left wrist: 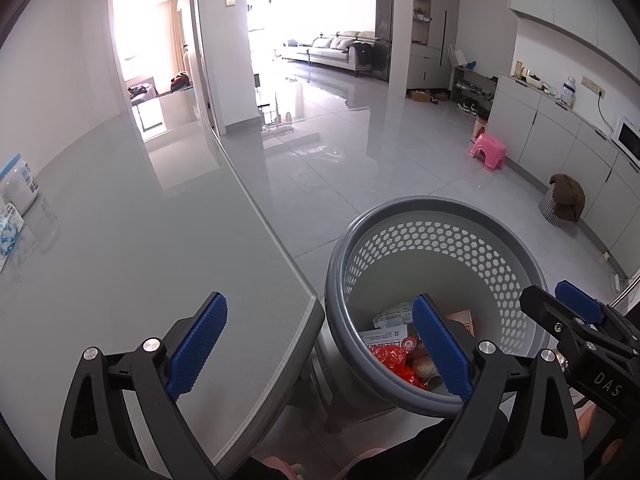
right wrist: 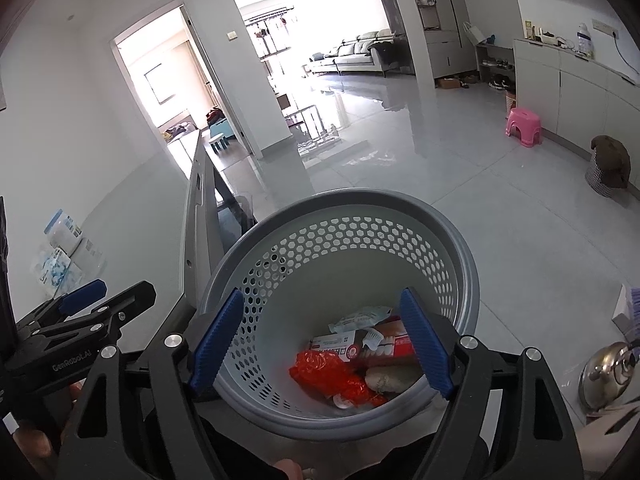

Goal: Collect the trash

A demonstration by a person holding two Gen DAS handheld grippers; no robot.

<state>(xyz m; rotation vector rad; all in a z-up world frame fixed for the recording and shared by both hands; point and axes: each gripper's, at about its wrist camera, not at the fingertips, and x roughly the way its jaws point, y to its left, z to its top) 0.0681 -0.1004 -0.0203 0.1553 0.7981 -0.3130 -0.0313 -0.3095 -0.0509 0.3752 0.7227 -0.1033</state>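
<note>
A grey perforated waste basket (left wrist: pixel 436 216) stands on the floor beside the table's corner; it also shows in the right wrist view (right wrist: pixel 360 208). Inside lie a red crumpled wrapper (right wrist: pixel 332 376), a red-and-white carton (right wrist: pixel 360 344), a pale packet (right wrist: pixel 360 318) and a beige lump (right wrist: pixel 394 378). My left gripper (left wrist: pixel 320 352) is open and empty, one finger over the table, the other over the basket. My right gripper (right wrist: pixel 322 346) is open and empty, above the basket's mouth. The right gripper also shows at the right in the left wrist view (left wrist: pixel 576 312).
A grey glass table (left wrist: pixel 140 240) lies to the left, with tissue packs (left wrist: pixel 14 196) at its far left edge. On the floor are a pink stool (left wrist: pixel 488 152) and a small basket with brown cloth (left wrist: pixel 564 198) by white cabinets. A steel kettle (right wrist: pixel 612 372) is at the right.
</note>
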